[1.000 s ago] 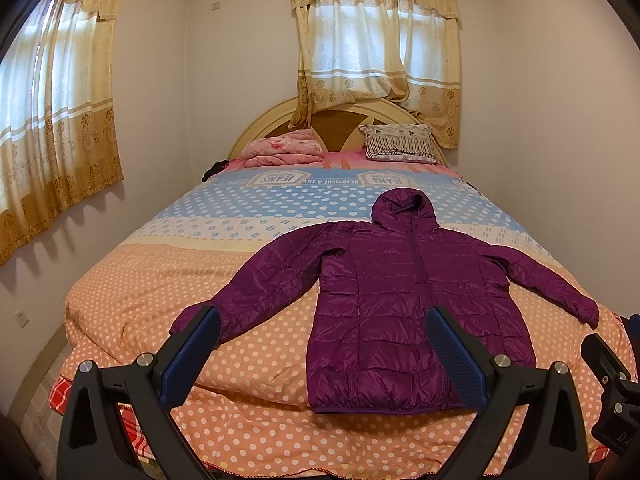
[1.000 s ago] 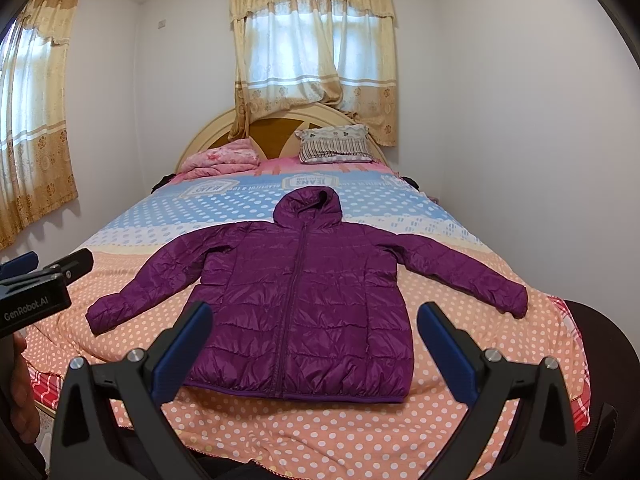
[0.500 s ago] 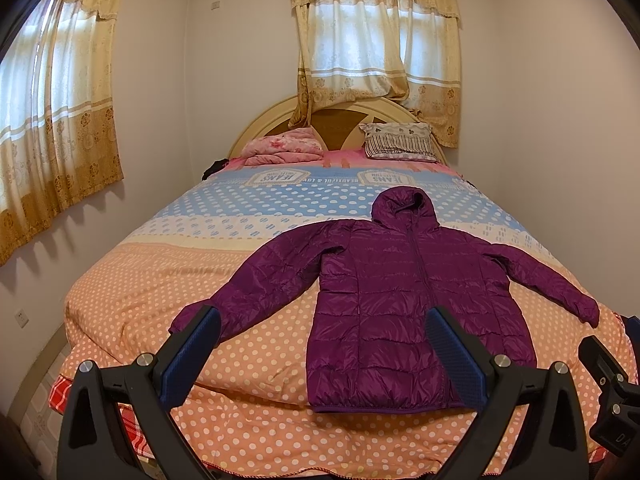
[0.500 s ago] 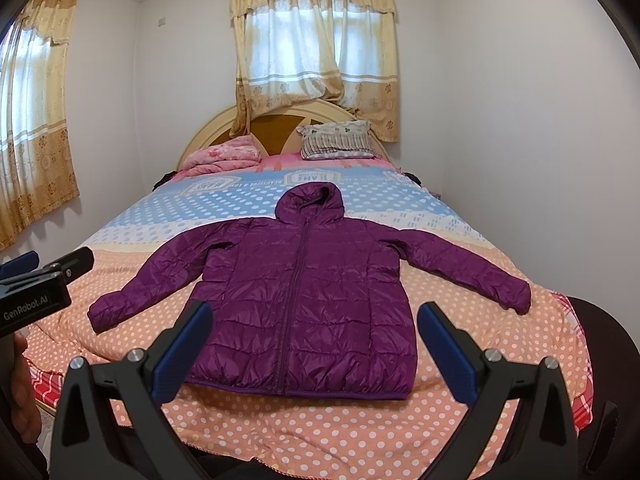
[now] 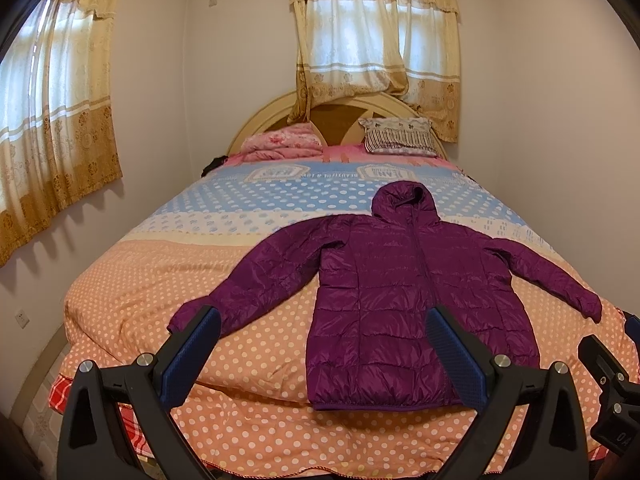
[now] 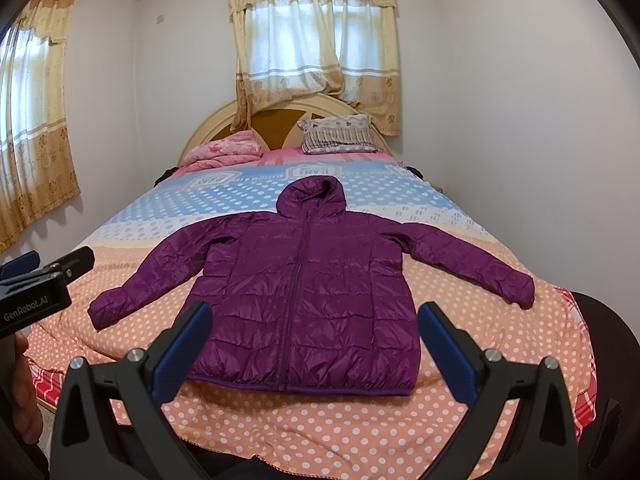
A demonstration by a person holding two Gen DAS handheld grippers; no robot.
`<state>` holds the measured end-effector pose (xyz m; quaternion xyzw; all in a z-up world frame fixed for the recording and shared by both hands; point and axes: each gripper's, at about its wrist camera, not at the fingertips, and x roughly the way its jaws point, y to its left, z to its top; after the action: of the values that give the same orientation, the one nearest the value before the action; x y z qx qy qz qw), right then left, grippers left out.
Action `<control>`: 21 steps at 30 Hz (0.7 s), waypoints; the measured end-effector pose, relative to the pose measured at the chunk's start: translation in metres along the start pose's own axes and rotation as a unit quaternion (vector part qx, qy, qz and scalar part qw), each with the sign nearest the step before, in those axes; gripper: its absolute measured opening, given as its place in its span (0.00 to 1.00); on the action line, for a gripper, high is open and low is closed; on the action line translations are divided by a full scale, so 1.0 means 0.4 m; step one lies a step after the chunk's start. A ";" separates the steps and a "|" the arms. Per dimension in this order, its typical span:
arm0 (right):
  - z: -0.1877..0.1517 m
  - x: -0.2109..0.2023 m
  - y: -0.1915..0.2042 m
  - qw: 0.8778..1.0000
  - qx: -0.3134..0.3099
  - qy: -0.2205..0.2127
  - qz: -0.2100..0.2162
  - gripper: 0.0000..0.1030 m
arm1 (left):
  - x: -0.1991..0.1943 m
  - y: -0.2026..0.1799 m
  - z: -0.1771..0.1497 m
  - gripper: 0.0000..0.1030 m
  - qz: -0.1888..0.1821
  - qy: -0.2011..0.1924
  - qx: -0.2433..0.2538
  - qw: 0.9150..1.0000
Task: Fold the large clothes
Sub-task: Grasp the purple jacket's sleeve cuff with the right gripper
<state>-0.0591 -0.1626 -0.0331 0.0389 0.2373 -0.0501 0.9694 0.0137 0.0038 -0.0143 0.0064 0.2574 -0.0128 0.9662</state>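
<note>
Grippers spread wide — jacket, pillow beyond

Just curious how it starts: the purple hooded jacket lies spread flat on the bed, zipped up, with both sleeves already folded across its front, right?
Not quite. In the right wrist view the purple hooded jacket lies flat and zipped on the bed, but both sleeves stretch out sideways, unfolded.

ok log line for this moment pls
stage: pre-grasp | purple jacket: flat on bed, unfolded | left gripper: open | right gripper: open
</note>
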 end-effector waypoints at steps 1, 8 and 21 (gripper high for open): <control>-0.001 0.006 -0.004 1.000 0.003 0.001 0.003 1.00 | 0.010 0.002 -0.001 0.99 -0.007 0.009 -0.002 1.000; -0.024 0.090 -0.063 0.999 0.010 0.019 0.030 1.00 | 0.124 -0.017 -0.031 0.99 -0.029 0.046 0.017 0.998; -0.038 0.395 -0.542 0.974 0.171 0.083 -0.125 1.00 | 0.470 -0.103 0.021 0.99 -0.004 0.044 0.066 0.997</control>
<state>0.0484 -0.3886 -0.1309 0.1781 0.3079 -0.2076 0.9113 0.1799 -0.0415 -0.1008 0.0692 0.2979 -0.0337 0.9515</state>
